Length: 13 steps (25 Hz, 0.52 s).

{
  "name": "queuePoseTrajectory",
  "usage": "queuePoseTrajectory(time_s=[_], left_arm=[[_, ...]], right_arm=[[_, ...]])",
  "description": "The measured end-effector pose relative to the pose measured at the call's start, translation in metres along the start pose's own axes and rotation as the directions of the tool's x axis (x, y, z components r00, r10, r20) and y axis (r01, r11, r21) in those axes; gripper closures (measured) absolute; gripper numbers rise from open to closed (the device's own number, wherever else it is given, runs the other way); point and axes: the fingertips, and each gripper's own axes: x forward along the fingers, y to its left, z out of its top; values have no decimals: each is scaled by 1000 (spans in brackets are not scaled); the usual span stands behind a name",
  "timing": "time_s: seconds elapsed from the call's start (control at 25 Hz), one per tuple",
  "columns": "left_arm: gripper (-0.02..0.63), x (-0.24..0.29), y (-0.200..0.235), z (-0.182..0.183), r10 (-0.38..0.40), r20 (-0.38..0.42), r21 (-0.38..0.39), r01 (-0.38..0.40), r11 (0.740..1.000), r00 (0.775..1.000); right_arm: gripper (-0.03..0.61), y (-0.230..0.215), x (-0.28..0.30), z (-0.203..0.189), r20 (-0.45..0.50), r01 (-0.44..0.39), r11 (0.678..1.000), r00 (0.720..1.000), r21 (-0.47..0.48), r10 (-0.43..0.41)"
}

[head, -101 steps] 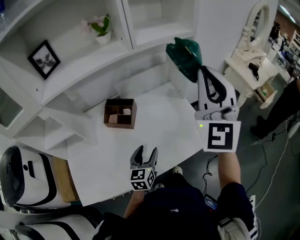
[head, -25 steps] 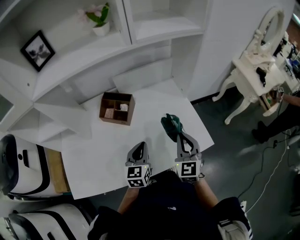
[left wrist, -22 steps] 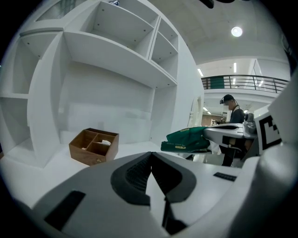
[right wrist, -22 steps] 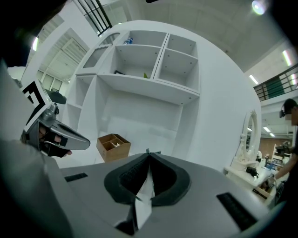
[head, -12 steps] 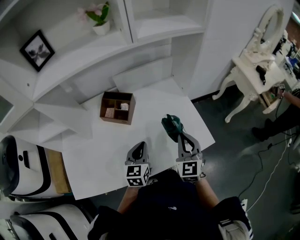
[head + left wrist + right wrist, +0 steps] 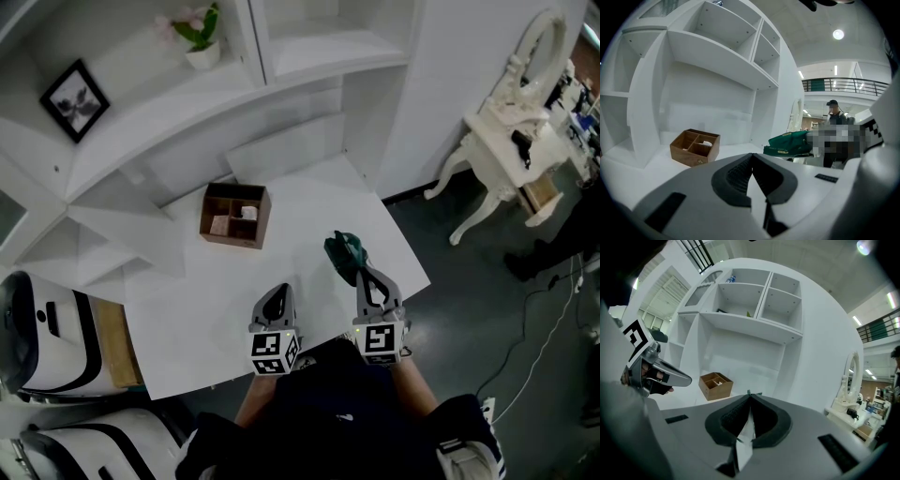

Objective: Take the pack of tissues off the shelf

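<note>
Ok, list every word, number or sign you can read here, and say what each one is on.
No text can be read in any view.
On the pack of tissues: a pale printed strip on the green wrapper, too blurred to read.
On the marker cubes of the left gripper and right gripper: black-and-white square patterns, no letters.
On the framed picture: no writing shows.
</note>
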Motion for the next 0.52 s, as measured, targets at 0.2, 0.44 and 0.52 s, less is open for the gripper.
queuePoseTrajectory(time_s=[0.2, 0.44, 0.52], left_arm=[[610, 0, 0, 1, 0, 7, -2, 0, 1000, 1000], [610, 2, 0, 0, 0, 6, 1, 0, 1000, 1000], [609, 3, 0, 0, 0, 5, 1, 0, 1000, 1000]], right_arm=[[566, 0, -1, -2, -4, 0, 1000, 1000, 4, 0], [566, 1, 0, 0, 3, 5, 1000, 1000, -2, -4], [566, 1, 1, -3, -7, 4, 1000, 1000, -5, -4]])
